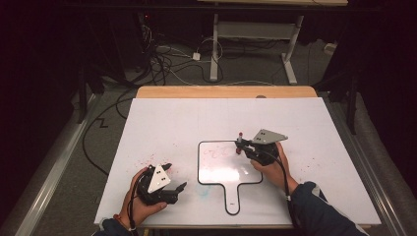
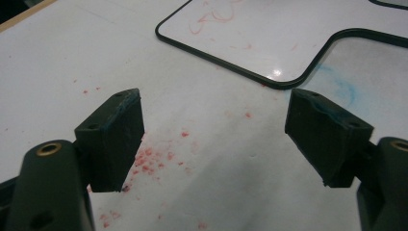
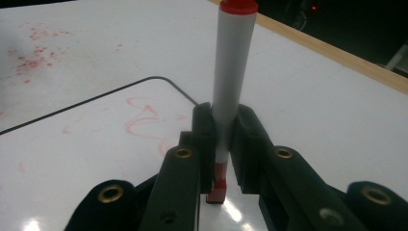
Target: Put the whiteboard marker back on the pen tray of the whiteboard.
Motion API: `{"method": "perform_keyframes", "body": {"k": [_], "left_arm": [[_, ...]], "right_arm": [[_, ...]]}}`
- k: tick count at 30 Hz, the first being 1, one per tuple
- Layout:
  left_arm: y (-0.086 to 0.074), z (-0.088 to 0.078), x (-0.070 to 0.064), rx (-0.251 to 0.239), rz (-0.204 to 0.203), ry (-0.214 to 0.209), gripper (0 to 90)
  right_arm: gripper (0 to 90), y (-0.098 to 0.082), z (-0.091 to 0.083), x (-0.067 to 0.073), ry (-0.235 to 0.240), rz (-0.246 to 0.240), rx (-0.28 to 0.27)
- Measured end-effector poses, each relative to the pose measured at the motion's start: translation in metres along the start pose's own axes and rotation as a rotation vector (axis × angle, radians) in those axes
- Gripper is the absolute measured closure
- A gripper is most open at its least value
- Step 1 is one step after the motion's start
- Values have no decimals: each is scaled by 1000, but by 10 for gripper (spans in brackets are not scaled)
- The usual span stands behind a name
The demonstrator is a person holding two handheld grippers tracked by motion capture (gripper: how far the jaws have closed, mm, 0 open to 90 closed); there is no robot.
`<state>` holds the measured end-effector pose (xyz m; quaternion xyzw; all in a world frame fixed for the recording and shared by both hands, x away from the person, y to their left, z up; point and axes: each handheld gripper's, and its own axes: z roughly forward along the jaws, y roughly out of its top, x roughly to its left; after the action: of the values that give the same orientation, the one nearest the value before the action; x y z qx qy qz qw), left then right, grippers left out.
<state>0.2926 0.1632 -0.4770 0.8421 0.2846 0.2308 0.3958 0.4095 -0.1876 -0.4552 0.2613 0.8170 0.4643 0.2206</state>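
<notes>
Glossy sheen on the small whiteboard [image 1: 216, 169], a bright glare bouncing off its smooth face, thin black rim around it looking like plastic. The big white surface [image 1: 162, 123] underneath is duller, smooth, smudged with red marker dust. A strip of pale wood edge [image 1: 196, 92] shows beyond it. The marker [image 3: 232, 72] has a smooth, satin white plastic barrel and a shiny red end. The left claw [image 2: 214, 139] has matt dark pads [image 2: 115, 139], rubbery and scuffed, with brass-looking inserts. The right claw [image 3: 223, 144] is the same matt black plastic.
</notes>
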Motion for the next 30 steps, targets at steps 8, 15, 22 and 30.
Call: {"method": "perform_keyframes", "body": {"k": [8, 15, 22, 30], "left_arm": [[0, 0, 1, 2, -12, -12, 200], [0, -1, 0, -6, -11, -10, 199], [0, 0, 1, 0, -8, -11, 199], [0, 0, -1, 0, -4, -12, 199]], "right_arm": [[819, 2, 4, 26, 115, -27, -26], [819, 12, 23, 6, -1, -47, 4], [819, 16, 31, 6, 20, -1, -5], [820, 17, 26, 38, 131, -53, -12]]}}
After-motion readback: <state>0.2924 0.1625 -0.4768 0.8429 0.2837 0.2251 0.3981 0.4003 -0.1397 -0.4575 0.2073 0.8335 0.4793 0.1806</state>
